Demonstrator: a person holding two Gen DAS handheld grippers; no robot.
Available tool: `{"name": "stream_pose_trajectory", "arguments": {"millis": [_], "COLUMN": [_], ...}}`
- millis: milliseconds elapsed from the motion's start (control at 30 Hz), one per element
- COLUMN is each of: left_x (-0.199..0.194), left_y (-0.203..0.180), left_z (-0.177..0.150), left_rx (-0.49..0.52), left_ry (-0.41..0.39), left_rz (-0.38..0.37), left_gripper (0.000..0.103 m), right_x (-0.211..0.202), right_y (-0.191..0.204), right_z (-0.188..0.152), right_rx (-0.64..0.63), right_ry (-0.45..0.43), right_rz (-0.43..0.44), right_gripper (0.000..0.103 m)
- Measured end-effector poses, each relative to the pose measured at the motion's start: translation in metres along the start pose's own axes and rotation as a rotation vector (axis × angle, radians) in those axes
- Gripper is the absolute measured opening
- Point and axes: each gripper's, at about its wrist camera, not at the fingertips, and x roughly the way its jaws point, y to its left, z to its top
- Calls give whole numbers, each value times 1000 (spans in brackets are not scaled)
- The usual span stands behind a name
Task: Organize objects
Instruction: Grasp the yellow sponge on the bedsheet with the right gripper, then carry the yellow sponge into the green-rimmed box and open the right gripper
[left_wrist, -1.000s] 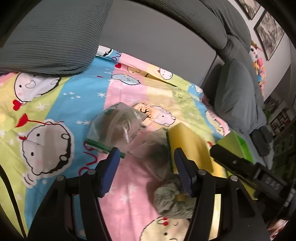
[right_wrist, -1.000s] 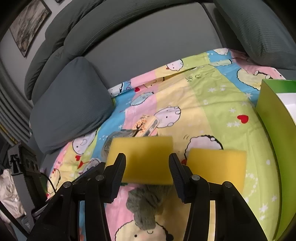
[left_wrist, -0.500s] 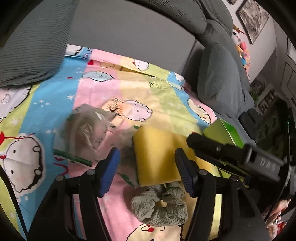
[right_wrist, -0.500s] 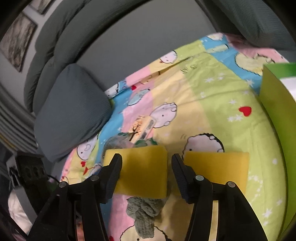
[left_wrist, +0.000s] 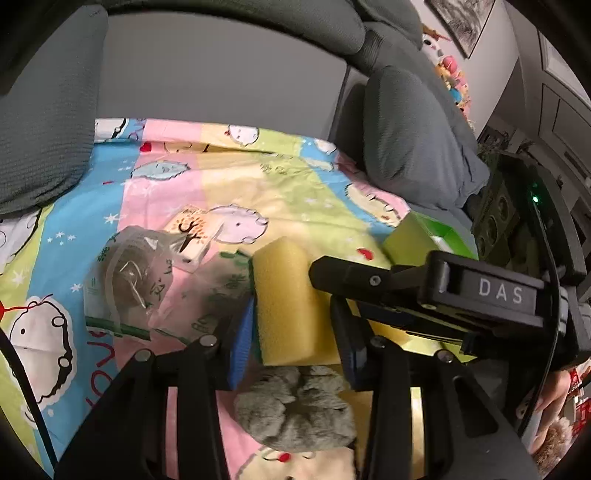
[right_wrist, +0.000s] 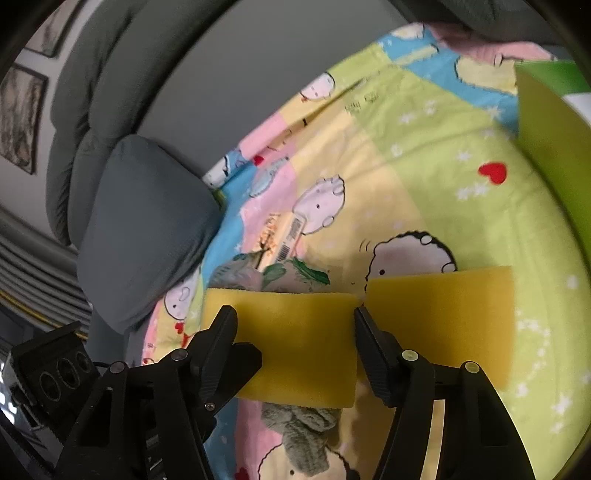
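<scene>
The yellow sponge (left_wrist: 286, 302) stood between the fingers of my left gripper (left_wrist: 291, 339), long axis toward 12 o'clock. The jaws were narrow, at its sides; a firm grip I could not tell. My right gripper (right_wrist: 295, 343) straddled it too, wide.

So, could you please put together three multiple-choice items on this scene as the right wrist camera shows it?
1. Where is the grey scrunchie?
A. held in a gripper
B. on top of a sponge
C. on the cartoon blanket, just below the nearer yellow sponge

2. How many yellow sponges show?
A. one
B. two
C. four

3. The right gripper is:
A. open
B. shut, empty
C. shut on the scrunchie

Key: C, it lies on the fabric; B, the second sponge lies to the right of the first; A, the fingers stand wide apart.
</scene>
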Motion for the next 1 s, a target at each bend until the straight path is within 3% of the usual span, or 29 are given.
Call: {"name": "stream_pose_trajectory", "arguments": {"millis": [233, 433, 767, 1000], "left_x": [-37, -45, -18, 9], "left_y": [-56, -100, -165, -189], "left_z": [5, 11, 15, 13], "left_rx": [63, 124, 224, 254], "left_ry": [-118, -157, -120, -66], "left_rz": [14, -31, -136, -184], "left_gripper": [40, 40, 40, 40], "right_x": [-69, -124, -187, -202], "right_y": [33, 19, -26, -58], "right_z": [-11, -13, -15, -10], "right_rx": [-139, -120, -27, 49], "right_ry": [-166, -264, -369, -394], "right_rz": [-72, -60, -127, -172], "right_gripper": [66, 66, 66, 66]}}
